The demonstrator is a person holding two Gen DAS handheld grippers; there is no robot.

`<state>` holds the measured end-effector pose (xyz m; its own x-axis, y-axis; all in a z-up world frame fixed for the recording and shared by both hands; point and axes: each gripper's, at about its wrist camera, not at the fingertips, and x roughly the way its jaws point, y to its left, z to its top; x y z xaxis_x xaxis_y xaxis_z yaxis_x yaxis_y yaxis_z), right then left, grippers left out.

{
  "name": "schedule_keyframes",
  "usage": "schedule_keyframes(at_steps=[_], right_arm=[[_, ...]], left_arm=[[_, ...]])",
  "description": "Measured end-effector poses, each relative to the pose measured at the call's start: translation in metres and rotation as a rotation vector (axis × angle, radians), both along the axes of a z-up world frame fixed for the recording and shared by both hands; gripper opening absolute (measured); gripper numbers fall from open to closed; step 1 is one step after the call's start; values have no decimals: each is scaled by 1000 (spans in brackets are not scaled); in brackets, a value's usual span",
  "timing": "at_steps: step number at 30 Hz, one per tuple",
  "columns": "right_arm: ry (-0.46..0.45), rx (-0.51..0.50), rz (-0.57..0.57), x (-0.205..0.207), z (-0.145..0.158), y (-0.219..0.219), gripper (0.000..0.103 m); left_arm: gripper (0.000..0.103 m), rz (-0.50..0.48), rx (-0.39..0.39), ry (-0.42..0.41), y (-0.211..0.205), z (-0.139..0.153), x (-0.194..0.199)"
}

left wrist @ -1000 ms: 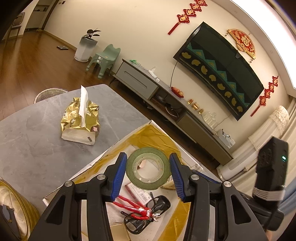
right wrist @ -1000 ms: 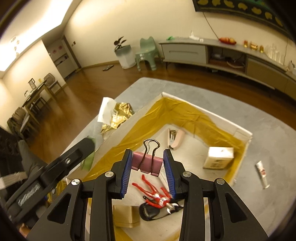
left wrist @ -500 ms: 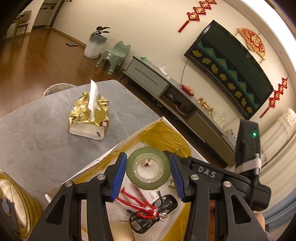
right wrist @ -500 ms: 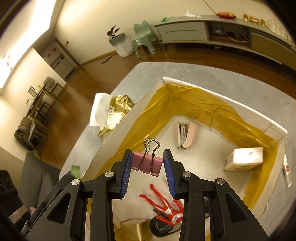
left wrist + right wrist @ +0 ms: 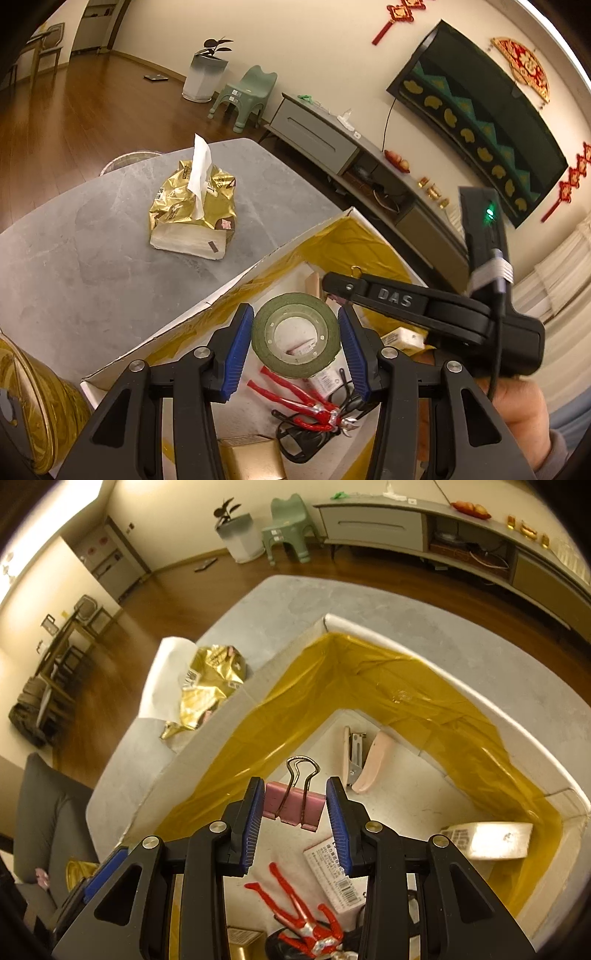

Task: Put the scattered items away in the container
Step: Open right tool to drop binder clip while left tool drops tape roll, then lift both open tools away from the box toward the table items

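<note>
Holding a green tape roll [image 5: 296, 335] between its blue pads, the left claw [image 5: 295, 345] was clamped on the roll above the open box [image 5: 236, 280]. The box had white walls lined with yellow film and stood on the grey counter [image 5: 74, 266]. The right claw [image 5: 294, 821] was clamped on a pink binder clip [image 5: 293, 806], also above the inside of the box. On the box floor lay a red toy figure [image 5: 301, 919], a pink stapler [image 5: 360, 760] near the far corner, a small white carton [image 5: 487, 840] against the right wall, a labelled white packet [image 5: 334, 873] and a gold box [image 5: 255, 456]. Something black lay under the figure, but I could not tell what it was. Outside the box, a gold tissue pack [image 5: 192, 214] with one white tissue standing up rested on the counter, well apart from the left claw. In the left wrist view, a hand [image 5: 517, 402] held the other device at the right side.
</note>
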<state>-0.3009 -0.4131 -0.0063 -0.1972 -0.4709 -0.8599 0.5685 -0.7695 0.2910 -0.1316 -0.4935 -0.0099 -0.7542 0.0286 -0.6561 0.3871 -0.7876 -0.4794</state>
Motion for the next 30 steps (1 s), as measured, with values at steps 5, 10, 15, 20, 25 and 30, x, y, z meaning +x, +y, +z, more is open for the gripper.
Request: schedule_keyframes(at_steps=[5, 10, 15, 20, 25, 30], right_arm=[[22, 46, 40, 1, -2, -11, 37], [32, 57, 67, 3, -5, -17, 39], [10, 13, 70, 6, -1, -15, 49], [15, -35, 46, 11, 13, 0, 51], [28, -84, 20, 20, 29, 25, 52], [55, -146, -29, 30, 45, 59, 52]], left_arm=[[49, -4, -16, -9, 2, 0, -1], [49, 4, -14, -18, 0, -1, 0], [63, -2, -19, -33, 1, -1, -3], [65, 1, 13, -10, -3, 1, 1], [65, 26, 27, 20, -7, 6, 6], [65, 14, -8, 44, 0, 13, 8]])
